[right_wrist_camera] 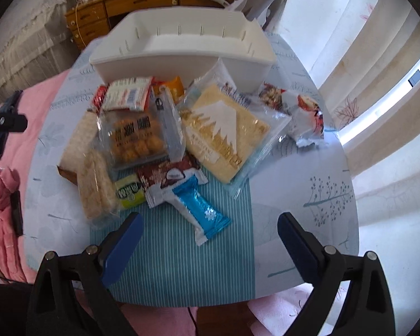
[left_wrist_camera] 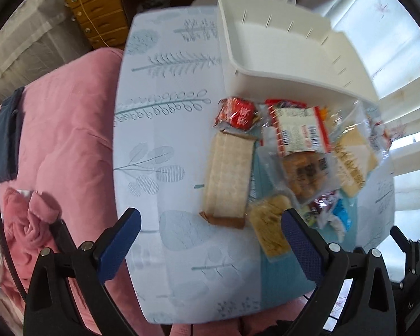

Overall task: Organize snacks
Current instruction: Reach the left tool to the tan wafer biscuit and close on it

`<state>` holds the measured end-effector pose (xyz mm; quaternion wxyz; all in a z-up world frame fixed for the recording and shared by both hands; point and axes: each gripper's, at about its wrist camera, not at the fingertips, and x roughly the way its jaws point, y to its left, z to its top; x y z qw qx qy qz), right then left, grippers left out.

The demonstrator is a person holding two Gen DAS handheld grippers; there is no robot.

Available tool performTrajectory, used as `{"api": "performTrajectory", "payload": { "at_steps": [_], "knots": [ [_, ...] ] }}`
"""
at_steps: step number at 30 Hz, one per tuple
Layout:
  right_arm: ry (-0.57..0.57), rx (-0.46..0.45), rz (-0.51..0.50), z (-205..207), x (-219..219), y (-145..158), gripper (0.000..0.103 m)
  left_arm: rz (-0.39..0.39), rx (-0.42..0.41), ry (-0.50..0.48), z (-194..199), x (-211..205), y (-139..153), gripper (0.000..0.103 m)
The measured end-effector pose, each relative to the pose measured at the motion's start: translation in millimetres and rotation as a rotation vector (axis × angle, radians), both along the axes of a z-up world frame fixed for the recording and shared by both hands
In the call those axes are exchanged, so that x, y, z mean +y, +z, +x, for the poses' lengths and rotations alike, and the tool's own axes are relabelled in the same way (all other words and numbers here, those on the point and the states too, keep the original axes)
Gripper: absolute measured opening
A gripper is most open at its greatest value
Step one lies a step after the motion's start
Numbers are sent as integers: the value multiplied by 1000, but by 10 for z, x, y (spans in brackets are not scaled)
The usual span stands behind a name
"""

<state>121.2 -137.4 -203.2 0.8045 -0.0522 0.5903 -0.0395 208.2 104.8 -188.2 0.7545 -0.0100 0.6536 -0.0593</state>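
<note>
The snacks lie in a loose heap on the desk (right_wrist_camera: 308,184), which wears a pale leaf-print cloth with a teal striped mat under the heap. In the right wrist view the heap fills the middle of the frame: a clear bag of round golden biscuits (right_wrist_camera: 138,137) left of centre, a large yellow packet with a white mountain (right_wrist_camera: 224,128) right of centre, a blue wrapped bar (right_wrist_camera: 201,207) lowest of all, and a long pale cracker pack (right_wrist_camera: 93,184) at the left edge of the heap. Behind them, in the upper middle of the frame, stands the white bin (right_wrist_camera: 182,58), open-topped with nothing in it.

The right gripper (right_wrist_camera: 210,238) hangs over the striped mat at the bottom of the frame, its jaws spread wide and holding nothing. The blue wrapped bar lies just above the gap between its blue pads, apart from both.

In the left wrist view the heap sits right of centre, with a long beige wafer pack (left_wrist_camera: 228,176) at its left side and the white bin (left_wrist_camera: 294,53) in the upper right. The left gripper (left_wrist_camera: 210,240) also stands wide and bare; the wafer pack lies just above its gap, and the cracker pack (left_wrist_camera: 268,224) is beside its right pad. A pink quilt (left_wrist_camera: 64,128) fills the left.
</note>
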Motion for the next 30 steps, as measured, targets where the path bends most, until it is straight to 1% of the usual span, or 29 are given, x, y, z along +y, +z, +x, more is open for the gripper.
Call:
{"api": "performTrajectory", "payload": {
  "at_steps": [5, 6, 8, 10, 13, 16, 19, 20, 21, 22, 24, 26, 27, 28, 29, 30],
  "knots": [
    [48, 70, -56, 35, 86, -253, 97, -11, 69, -6, 211, -107, -380, 99],
    [59, 83, -61, 50, 88, -312, 96, 0, 88, -7, 268, -143, -477, 99],
    [79, 110, -69, 74, 100, -427, 92, 22, 119, -1, 326, -194, -613, 98],
    [101, 149, -83, 109, 101, -559, 89, 27, 154, 6, 388, -248, -757, 97],
    [124, 188, -82, 146, 86, -691, 86, 45, 190, 7, 439, -309, -927, 95],
    [141, 228, -58, 182, 66, -790, 83, 64, 218, 7, 493, -346, -1053, 93],
    [167, 261, -39, 235, 59, -864, 75, 94, 245, 8, 525, -399, -1163, 86],
    [170, 256, -30, 258, 65, -858, 73, 100, 252, 9, 517, -403, -1173, 81],
    [173, 258, -18, 286, 50, -858, 72, 98, 260, 12, 525, -414, -1201, 79],
    [174, 263, -8, 309, 38, -860, 71, 95, 265, 16, 538, -429, -1221, 79],
    [177, 269, 18, 366, 1, -854, 66, 93, 257, 17, 561, -428, -1234, 73],
    [177, 278, 46, 417, -39, -832, 55, 93, 251, 17, 582, -455, -1217, 68],
    [175, 288, 64, 454, -65, -821, 53, 92, 251, 21, 595, -466, -1216, 65],
    [175, 293, 74, 474, -79, -817, 49, 92, 253, 22, 612, -482, -1199, 63],
    [176, 299, 76, 499, -94, -813, 47, 91, 251, 23, 623, -463, -1213, 58],
    [177, 303, 77, 524, -114, -801, 46, 92, 251, 24, 629, -466, -1210, 57]
  ]
}}
